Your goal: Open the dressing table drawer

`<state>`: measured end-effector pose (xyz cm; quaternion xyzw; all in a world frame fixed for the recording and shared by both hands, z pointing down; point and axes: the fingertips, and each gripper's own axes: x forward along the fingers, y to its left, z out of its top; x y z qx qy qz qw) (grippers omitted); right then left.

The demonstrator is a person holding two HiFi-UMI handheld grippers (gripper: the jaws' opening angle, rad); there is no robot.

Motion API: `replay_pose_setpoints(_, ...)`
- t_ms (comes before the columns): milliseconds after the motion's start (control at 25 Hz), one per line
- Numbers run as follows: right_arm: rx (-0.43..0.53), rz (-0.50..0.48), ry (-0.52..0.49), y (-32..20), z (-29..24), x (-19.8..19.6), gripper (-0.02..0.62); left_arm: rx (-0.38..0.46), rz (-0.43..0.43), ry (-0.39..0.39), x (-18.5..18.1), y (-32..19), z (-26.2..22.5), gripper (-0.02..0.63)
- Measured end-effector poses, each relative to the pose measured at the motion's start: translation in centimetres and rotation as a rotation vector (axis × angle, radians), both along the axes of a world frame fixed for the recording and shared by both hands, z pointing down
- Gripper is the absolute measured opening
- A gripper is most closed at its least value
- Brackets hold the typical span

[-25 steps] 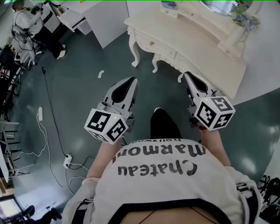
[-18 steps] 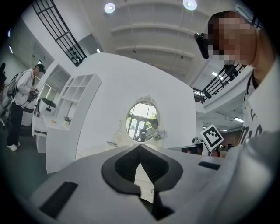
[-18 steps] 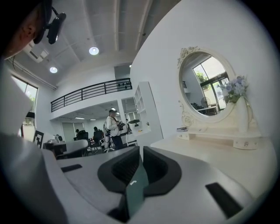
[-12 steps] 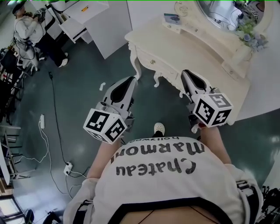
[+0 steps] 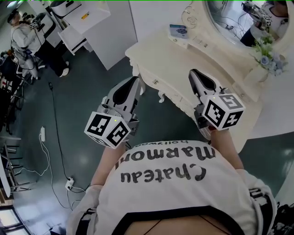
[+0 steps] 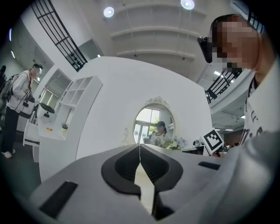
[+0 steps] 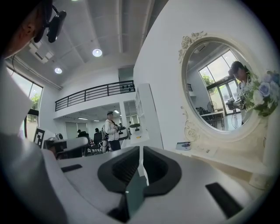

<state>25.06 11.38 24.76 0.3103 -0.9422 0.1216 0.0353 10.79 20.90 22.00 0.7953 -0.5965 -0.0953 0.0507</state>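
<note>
The cream, carved wooden dressing table (image 5: 183, 59) stands just ahead. Its closed drawer (image 5: 154, 81), with a small knob, sits in the front face under the top, between the 2 tips. The grey left gripper (image 5: 136, 81) and grey right gripper (image 5: 193, 73) both have their jaws pressed together, holding nothing. For a clean approach, 1 gripper should probably drop to knob height, part its jaws early, and come in square.

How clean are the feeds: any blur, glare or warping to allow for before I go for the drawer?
Head view: sharp and evenly lit, though the wide lens curves the dressing table; its drawer front is slightly shaded. Left gripper view: fisheye with a dark rim, ceiling lamp blown out. Right gripper view: same dark rim, the wall edge beside the mirror bows.
</note>
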Motion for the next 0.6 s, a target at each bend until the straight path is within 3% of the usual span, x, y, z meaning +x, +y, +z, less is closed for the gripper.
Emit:
replay_pose_setpoints(160,-0.007,-0.008,0.008,-3.0,0.9,0.0,0.043,0.012,0.01,-0.008,0.5,-3.3,0.3,0.023)
replay_pose_setpoints(600,-0.129,-0.031,0.057,-6.1,6.5,-0.5,0.043,-0.086,0.026,0.03,0.7,-8.3,4.8,0.023)
